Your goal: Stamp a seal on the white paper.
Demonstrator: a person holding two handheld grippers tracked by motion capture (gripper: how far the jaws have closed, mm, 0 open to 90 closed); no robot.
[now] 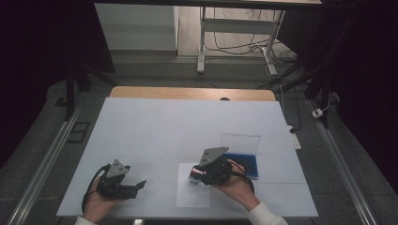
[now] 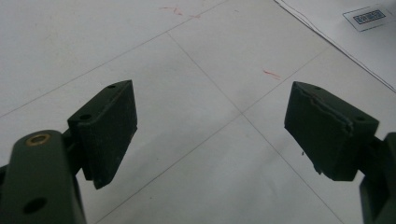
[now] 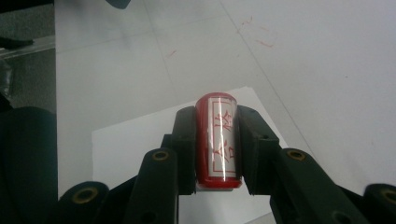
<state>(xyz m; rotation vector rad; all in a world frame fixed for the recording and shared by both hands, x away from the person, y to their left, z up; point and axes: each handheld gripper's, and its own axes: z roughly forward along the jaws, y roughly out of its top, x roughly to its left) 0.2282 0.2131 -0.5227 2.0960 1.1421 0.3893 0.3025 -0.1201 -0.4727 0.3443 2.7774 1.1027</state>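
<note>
Now: stamp held over the paper

Clamped between the jaws of the right gripper (image 3: 217,144), the red stamp (image 3: 218,140) hangs above the sheet of paper (image 1: 193,196), probably ready to press. The left gripper (image 2: 212,130) rests aside, jaws apart, leaving room

Red stamp (image 3: 218,142) — characters "合格".

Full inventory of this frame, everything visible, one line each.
stamp: 1, red with a white label, clamped in the right gripper over the paper
paper: 1 sheet, white, near table edge, centre
ink pad: 1, blue, clear lid raised behind, right of the paper
table: 1, white top, wooden far edge
desk frame: 1, white, on the floor beyond the table
left gripper: 1, black, open, near left
right gripper: 1, black, shut on the stamp
hands: 2, at the bottom edge
</note>
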